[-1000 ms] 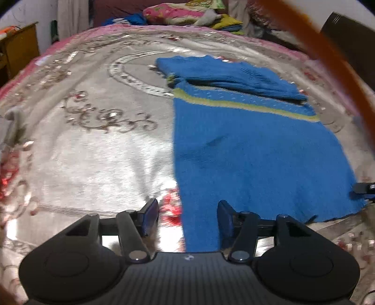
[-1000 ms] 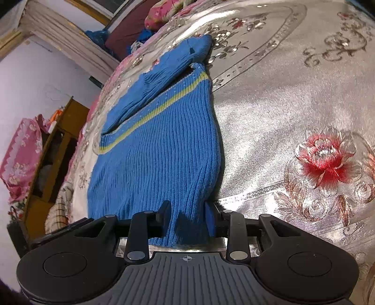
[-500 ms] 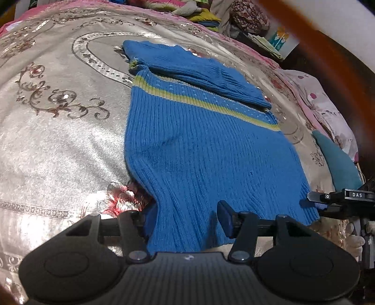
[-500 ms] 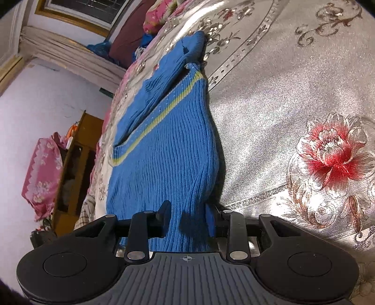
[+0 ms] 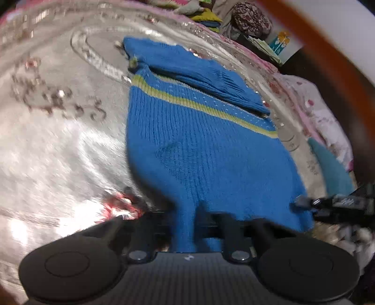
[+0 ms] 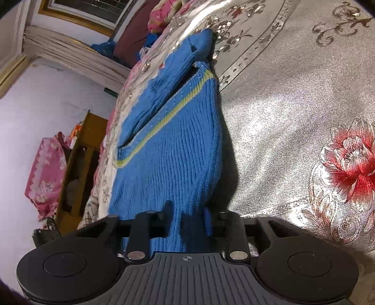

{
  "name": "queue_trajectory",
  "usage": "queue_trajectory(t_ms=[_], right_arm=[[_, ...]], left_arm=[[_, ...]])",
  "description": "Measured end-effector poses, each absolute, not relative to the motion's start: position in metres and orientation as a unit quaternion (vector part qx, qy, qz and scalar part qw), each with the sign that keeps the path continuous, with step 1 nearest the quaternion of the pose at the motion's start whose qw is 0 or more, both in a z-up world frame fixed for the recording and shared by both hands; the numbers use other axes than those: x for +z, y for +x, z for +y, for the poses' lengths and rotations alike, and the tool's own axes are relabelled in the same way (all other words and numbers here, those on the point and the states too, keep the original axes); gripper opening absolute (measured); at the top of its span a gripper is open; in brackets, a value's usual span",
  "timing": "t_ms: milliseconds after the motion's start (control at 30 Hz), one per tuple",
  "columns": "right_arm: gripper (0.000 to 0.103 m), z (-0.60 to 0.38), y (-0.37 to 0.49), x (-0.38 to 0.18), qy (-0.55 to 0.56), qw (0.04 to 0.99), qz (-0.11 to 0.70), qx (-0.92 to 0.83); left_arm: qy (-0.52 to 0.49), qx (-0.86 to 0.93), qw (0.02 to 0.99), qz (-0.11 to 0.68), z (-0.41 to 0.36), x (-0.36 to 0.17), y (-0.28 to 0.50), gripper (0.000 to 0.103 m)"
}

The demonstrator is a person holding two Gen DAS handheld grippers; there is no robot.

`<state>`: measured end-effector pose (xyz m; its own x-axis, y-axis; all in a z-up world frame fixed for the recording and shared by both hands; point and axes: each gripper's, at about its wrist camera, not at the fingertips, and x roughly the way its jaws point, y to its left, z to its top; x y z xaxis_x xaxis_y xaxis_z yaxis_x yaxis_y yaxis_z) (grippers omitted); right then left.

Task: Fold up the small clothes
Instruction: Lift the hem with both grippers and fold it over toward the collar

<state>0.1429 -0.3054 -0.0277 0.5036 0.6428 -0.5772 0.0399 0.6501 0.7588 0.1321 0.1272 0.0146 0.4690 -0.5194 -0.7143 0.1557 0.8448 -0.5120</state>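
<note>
Pale wall point(image 6: 46, 105), wooden cabinet point(image 6: 79, 164), gold-framed window point(image 6: 93, 9).

left gripper point(image 5: 191, 225) clamped, right gripper point(image 6: 187, 219) closing — pinching

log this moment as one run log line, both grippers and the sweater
left gripper: just closed, shut on blue sweater hem | right gripper: jaws just closing on other hem corner | sweater: sleeves folded in, flat on silver bedspread

Open silver bedspread point(image 6: 293, 112) was left bare beside the blue sweater point(image 5: 201, 150), where passage was unobstructed; the far edge was crowded by piled pillows point(image 5: 248, 18) and a wooden cabinet point(image 6: 79, 164).
</note>
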Motion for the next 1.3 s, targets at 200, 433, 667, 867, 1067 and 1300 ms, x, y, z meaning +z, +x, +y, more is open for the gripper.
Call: queue_trajectory(t_ms=[200, 433, 667, 867, 1067, 1300], right_arm=[[0.013, -0.298, 0.149, -0.012, 0.413, 0.776, 0.425, 0.218], [0.012, -0.297, 0.188, 0.034, 0.453, 0.784, 0.346, 0.246], [0.012, -0.31, 0.235, 0.059, 0.466, 0.8, 0.303, 0.229], [0.012, -0.315, 0.271, 0.061, 0.467, 0.81, 0.295, 0.198], [0.012, -0.315, 0.303, 0.056, 0.469, 0.814, 0.295, 0.174], [0.012, -0.309, 0.34, 0.047, 0.465, 0.819, 0.3, 0.153]], left_arm=[[-0.207, -0.228, 0.845, 0.437, 0.119, 0.033, 0.141, 0.014], [-0.233, -0.238, 0.863, 0.38, 0.124, 0.067, 0.177, 0.014], [-0.248, -0.212, 0.881, 0.344, 0.14, 0.08, 0.22, 0.014], [-0.246, -0.197, 0.891, 0.326, 0.145, 0.087, 0.249, 0.014], [-0.254, -0.177, 0.895, 0.32, 0.148, 0.082, 0.279, 0.014], [-0.251, -0.162, 0.896, 0.328, 0.145, 0.073, 0.309, 0.014]])
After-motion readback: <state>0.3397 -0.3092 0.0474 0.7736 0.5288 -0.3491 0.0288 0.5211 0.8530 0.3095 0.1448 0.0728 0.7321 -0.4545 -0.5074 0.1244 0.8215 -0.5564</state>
